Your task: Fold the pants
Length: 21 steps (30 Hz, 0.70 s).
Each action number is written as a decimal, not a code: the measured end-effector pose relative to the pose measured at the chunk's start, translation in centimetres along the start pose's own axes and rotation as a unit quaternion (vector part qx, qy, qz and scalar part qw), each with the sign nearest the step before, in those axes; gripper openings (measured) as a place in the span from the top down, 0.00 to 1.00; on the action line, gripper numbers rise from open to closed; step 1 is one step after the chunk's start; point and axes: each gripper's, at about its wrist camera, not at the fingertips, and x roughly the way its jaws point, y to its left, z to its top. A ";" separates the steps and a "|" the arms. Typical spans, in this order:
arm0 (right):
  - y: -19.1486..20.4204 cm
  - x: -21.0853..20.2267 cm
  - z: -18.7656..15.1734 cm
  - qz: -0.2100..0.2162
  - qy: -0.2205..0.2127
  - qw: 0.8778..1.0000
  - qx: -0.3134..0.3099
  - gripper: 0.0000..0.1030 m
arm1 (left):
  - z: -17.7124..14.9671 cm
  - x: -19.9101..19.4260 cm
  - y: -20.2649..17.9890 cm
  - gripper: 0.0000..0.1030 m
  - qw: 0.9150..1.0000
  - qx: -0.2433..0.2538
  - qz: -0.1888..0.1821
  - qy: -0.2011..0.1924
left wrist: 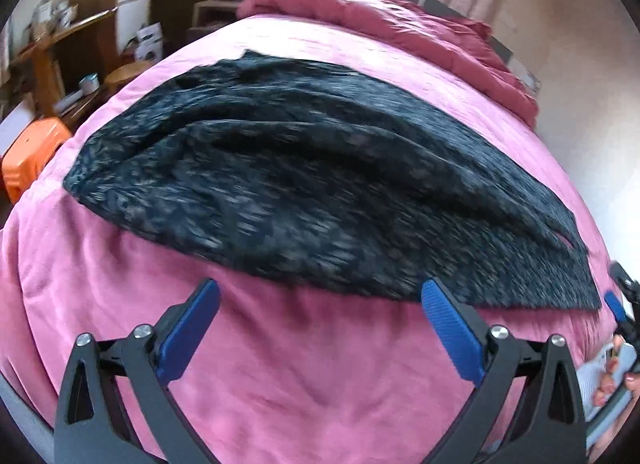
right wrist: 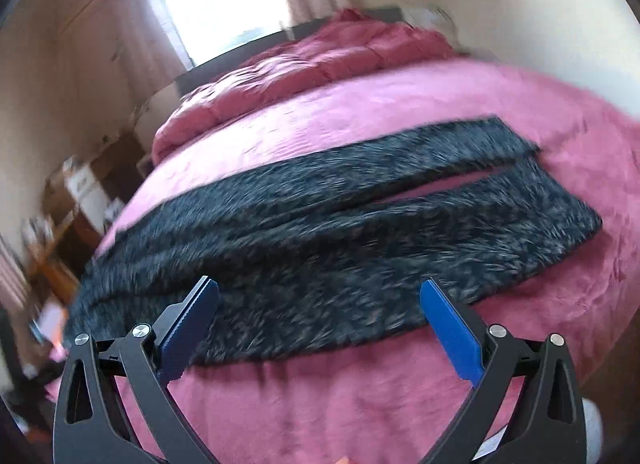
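Dark patterned pants (left wrist: 320, 184) lie spread flat across a pink bed cover (left wrist: 304, 376) (legs slightly parted at one end) as the left gripper (left wrist: 320, 296) and right gripper (right wrist: 320, 296) hover above the near edge, jaws wide apart, empty.

Dark blue-black pants (left wrist: 320, 184) with pale grey flecks; pink blanket (left wrist: 300, 364); orange stool (left wrist: 28, 156).

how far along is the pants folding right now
Done: the pants lie spread lengthwise across the pink bed, legs side by side with a slit of bedding between them, no fold yet. In hand: nothing; the left tongs and right tongs are both open near the pants' near edge, gripping no fabric. Left: grasp the cloth and make every fold.
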 end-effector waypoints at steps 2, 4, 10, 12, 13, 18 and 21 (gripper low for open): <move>-3.0 0.1 1.4 0.001 0.019 0.998 0.056 0.06 | 0.9 0.8 1.9 0.20 0.999 -0.030 -0.022 0.009; -7.0 0.5 2.5 0.005 0.047 0.990 0.132 0.18 | 1.6 1.6 4.2 0.28 0.997 -0.069 -0.026 0.023; -15.1 0.9 3.6 -0.011 0.084 0.964 0.251 0.23 | 2.4 3.4 8.3 0.45 0.989 -0.139 -0.046 0.015; -17.5 1.1 3.5 -0.014 0.096 0.954 0.284 0.26 | 2.5 3.7 9.0 0.48 0.986 -0.156 -0.052 0.009; -18.8 1.3 3.3 -0.012 0.102 0.946 0.308 0.27 | 2.7 4.0 9.4 0.49 0.985 -0.163 -0.055 0.003; -21.6 2.4 2.4 0.017 0.106 0.925 0.364 0.40 | 3.2 4.9 9.6 0.53 0.983 -0.174 -0.059 -0.012; -22.9 3.7 2.0 0.036 0.105 0.912 0.395 0.52 | 3.9 6.1 10.0 0.58 0.980 -0.188 -0.069 -0.018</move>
